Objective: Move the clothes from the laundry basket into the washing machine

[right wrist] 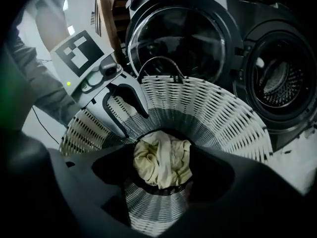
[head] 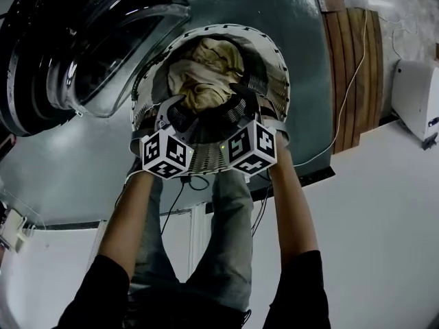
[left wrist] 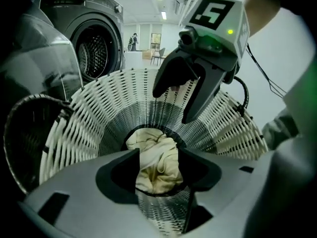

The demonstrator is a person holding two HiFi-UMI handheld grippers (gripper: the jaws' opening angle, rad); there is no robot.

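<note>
At the left of the head view the washing machine (head: 27, 60) is seen with its round glass door (head: 116, 53) swung open. Its drum (left wrist: 96, 51) is shown in the left gripper view. Just to the right of the door, the white woven laundry basket (head: 278, 74) is stood on the grey floor (head: 68, 156). The clothes (head: 206, 74), a crumpled cream bundle, are heaped at the bottom of the basket, and none can be seen in the machine. The left gripper (left wrist: 157, 168) is held over the near side of the basket's mouth and pointed steeply down at the bundle. Its jaws are set apart and nothing is clamped between them; the cloth is seen beyond the gap. Just beside it, the right gripper (right wrist: 161, 170) is pointed down likewise, with its jaws spread wide and empty above the same bundle. Further right, wooden boards (head: 374, 67) are laid along the floor's far right edge.
</note>
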